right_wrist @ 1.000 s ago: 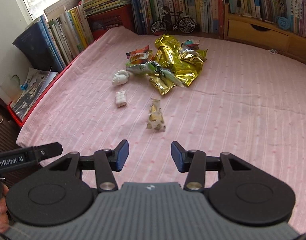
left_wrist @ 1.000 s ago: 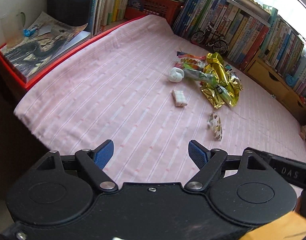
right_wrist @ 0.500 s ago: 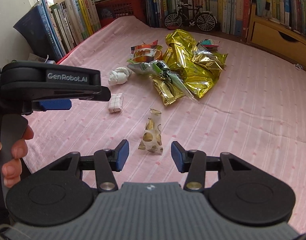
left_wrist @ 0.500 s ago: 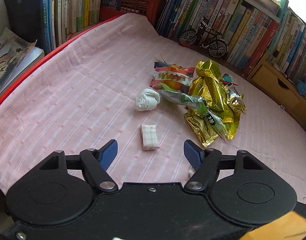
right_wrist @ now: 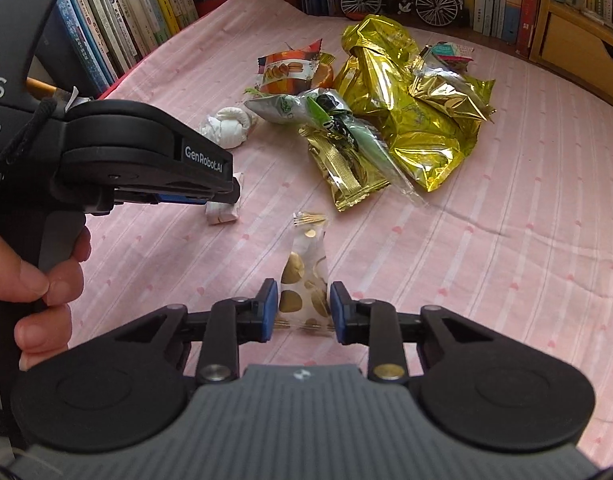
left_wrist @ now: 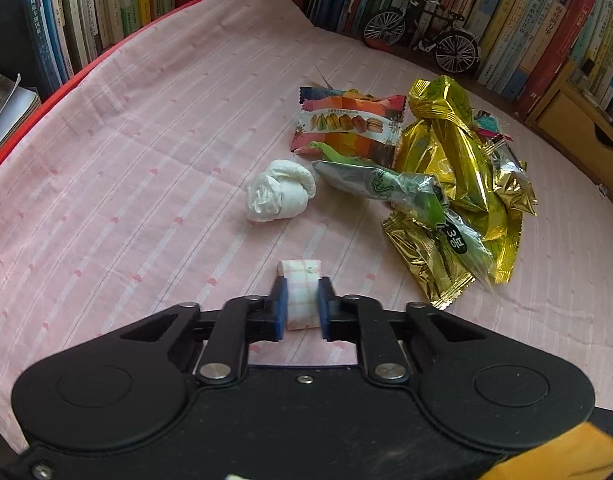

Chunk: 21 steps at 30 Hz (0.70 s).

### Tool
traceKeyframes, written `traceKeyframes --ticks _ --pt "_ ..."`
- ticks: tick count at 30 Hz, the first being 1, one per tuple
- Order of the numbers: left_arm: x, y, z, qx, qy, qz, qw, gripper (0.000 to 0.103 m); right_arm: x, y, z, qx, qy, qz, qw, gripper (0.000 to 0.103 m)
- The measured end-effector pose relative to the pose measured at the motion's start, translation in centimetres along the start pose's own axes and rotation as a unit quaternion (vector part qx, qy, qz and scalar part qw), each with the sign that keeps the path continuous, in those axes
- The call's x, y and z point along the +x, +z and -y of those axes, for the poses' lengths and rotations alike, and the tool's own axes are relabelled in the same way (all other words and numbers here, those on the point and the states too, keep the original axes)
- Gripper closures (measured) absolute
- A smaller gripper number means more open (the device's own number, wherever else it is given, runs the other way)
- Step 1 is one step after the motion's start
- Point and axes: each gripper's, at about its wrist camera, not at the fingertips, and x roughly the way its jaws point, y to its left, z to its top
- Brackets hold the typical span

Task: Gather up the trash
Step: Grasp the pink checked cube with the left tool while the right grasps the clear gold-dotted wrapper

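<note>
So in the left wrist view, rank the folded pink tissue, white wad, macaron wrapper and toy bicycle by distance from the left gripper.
1. Folded pink tissue, clamped in the left gripper.
2. White wad, just beyond, slightly left.
3. Macaron wrapper, farther, right of centre.
4. Toy bicycle, by the books.

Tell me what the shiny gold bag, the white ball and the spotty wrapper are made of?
The gold bag looks like thin metallic foil film: mirror-bright with sharp crinkles. The white ball seems to be crumpled tissue paper: matte, soft folds, no shine. The spotty wrapper looks like clear plastic film printed with gold dots; the pink cloth shows through it.
</note>
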Motion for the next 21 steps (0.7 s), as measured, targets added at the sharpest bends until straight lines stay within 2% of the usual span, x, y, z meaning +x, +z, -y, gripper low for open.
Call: traceKeyframes --ticks 3,10,13,15,17,19,20,21 --pt "-0.7 0.1 -0.3 -0.006 -0.009 0.000 0.9999 0.103 -0.2 0.1 0.2 0.010 0.017 -0.001 1.000 0.073" --pt "-1.9 0.0 -0.6 -0.006 -0.026 0.012 0.9996 0.102 -1.3 0.4 0.1 0.017 0.008 0.012 1.000 0.074" --pt "-1.7 0.0 0.0 0.007 -0.020 0.019 0.9996 0.088 -2.1 0.1 0.5 0.027 -0.005 0.020 0.999 0.074" --pt "-1.3 -0.1 0.6 0.015 0.002 0.029 0.9995 0.057 -2.7 -0.3 0.9 0.038 -0.017 0.025 0.999 0.074" --pt "-0.5 -0.1 1.1 0.026 0.009 0.027 0.9992 0.057 -3.4 -0.7 1.5 0.054 -0.026 0.027 0.998 0.074" --pt "0.5 0.0 1.4 0.029 0.003 0.002 0.9996 0.063 -3.8 -1.2 2.1 0.066 -0.035 0.026 0.997 0.073" --pt "0.9 0.0 1.3 0.026 0.000 -0.011 0.9996 0.080 -4.0 -1.4 2.3 0.070 -0.038 0.026 0.996 0.074" --pt "1.1 -0.1 1.2 0.022 -0.005 -0.017 0.9996 0.083 -4.2 -1.6 2.4 0.073 -0.042 0.027 0.996 0.074"
